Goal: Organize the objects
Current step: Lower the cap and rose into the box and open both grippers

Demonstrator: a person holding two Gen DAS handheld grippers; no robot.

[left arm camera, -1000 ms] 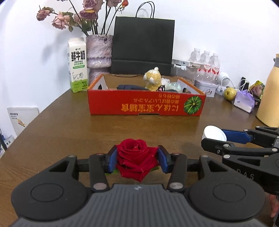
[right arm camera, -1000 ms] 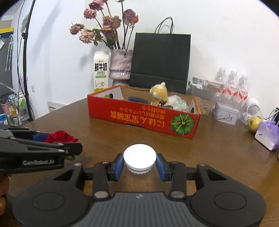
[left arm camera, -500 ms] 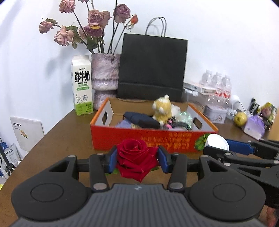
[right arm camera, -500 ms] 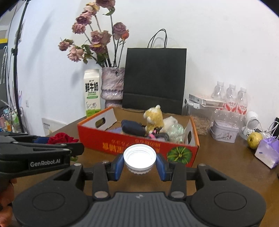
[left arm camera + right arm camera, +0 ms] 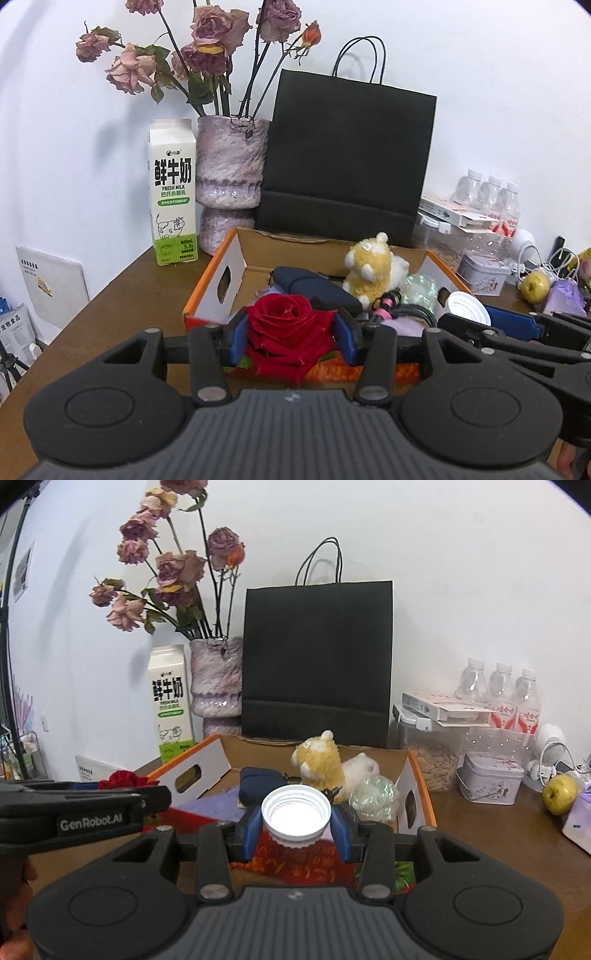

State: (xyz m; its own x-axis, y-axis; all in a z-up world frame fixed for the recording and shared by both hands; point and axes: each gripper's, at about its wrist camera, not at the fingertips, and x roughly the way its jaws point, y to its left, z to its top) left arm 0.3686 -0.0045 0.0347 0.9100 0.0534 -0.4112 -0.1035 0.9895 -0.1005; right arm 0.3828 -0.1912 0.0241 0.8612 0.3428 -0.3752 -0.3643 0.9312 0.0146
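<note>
Red rose (image 5: 286, 334) and white cap (image 5: 295, 814), each clamped in its own gripper, the left gripper (image 5: 290, 338) and right gripper (image 5: 295, 827), now hang over the near wall of the orange box (image 5: 212, 291), having come forward from the open table, so release looks close. Only the right view shows the purple sheet (image 5: 218, 806) lying inside.

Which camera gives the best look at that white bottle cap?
The right wrist view: the white cap sits dead centre, open side up, clamped between the blue pads of the right hand-held gripper. The left wrist view catches it only small at the right edge, seen from the side and partly hidden by that gripper.
</note>
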